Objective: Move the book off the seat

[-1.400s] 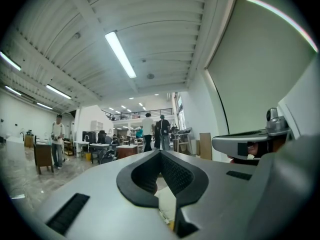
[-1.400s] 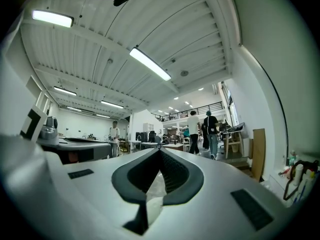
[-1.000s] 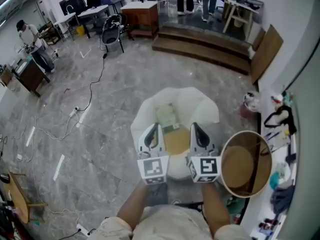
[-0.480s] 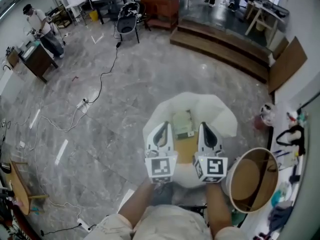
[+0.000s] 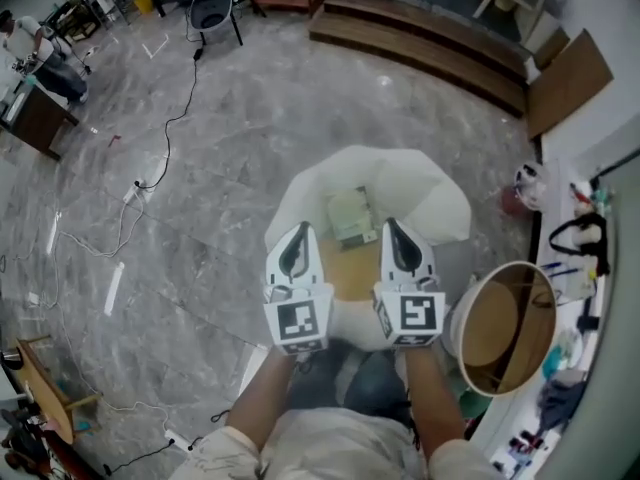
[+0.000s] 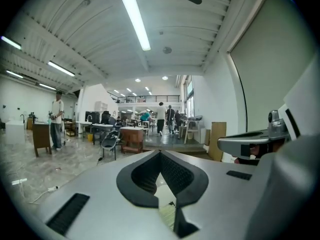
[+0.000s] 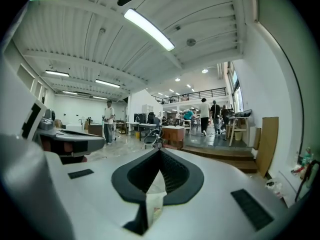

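Both grippers have pushed forward and lower over the chair since a second ago, so their tips now flank the book instead of sitting at its near end. The left gripper (image 5: 300, 231) and the right gripper (image 5: 390, 226) are held side by side on bare forearms. Both are clenched tight with nothing in them.

Between the tips, touching neither, the pale green rectangular book (image 5: 350, 214) lies flat. It sits at the back of the tan seat cushion (image 5: 350, 276) of a rounded white armchair (image 5: 420, 183).

Just beside the chair's right side, close to the right forearm, stands a round brown wooden tub (image 5: 527, 333).

Beyond the chair, a thin black cable (image 5: 172, 123) trails across the grey marbled floor (image 5: 220, 188).

Farther off run dark wooden steps (image 5: 420, 43), with a brown board (image 5: 568, 83) leaning at their right end. A black office chair (image 5: 212, 10) stands at the far left, and a person (image 5: 35, 53) stands by a brown desk (image 5: 35, 118).
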The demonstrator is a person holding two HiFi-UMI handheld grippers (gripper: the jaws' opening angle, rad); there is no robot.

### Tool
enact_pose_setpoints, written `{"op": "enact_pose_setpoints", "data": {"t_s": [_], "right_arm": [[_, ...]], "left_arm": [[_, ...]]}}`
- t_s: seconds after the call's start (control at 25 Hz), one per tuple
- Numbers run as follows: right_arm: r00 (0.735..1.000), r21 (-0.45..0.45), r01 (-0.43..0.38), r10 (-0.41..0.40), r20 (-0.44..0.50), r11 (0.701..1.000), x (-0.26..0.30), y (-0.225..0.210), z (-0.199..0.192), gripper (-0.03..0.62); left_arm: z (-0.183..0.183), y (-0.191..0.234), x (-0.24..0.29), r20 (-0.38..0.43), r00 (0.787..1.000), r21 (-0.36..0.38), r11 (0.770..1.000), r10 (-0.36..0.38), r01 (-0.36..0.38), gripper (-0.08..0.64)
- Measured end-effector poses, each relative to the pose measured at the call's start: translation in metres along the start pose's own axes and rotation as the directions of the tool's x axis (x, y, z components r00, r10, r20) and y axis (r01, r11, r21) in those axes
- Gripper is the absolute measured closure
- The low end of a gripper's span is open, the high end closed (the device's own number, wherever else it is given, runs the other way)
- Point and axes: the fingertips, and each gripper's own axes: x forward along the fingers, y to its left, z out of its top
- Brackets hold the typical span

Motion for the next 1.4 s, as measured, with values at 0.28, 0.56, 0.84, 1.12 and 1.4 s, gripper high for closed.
{"op": "enact_pose_setpoints", "data": {"t_s": [0.28,0.56,0.84,1.12,1.4], "right_arm": [[0.996,0.004,-0.039,0.039,-0.080,0.999,0.037,-0.038,-0.085,0.588],[0.980,0.023,-0.081,0.084,-0.183,0.996,0.071,-0.068,-0.194,0.589],[0.964,0.036,-0.081,0.088,-0.251,0.996,0.117,-0.079,-0.307,0.589],[0.946,0.030,-0.099,0.103,-0.306,0.995,0.153,-0.076,-0.410,0.588],[0.937,0.040,-0.114,0.121,-0.327,0.993,0.179,-0.080,-0.491,0.559]], "left_arm": [[-0.076,-0.015,0.047,-0.079,0.996,-0.011,0.999,0.045,-0.046,0.557],[-0.175,-0.039,0.089,-0.163,0.983,-0.029,0.996,0.080,-0.086,0.557],[-0.288,-0.041,0.128,-0.232,0.968,-0.058,0.992,0.092,-0.108,0.557],[-0.399,-0.027,0.156,-0.310,0.943,-0.126,0.978,0.119,-0.165,0.555],[-0.493,-0.025,0.182,-0.362,0.927,-0.155,0.973,0.103,-0.168,0.514]]}}
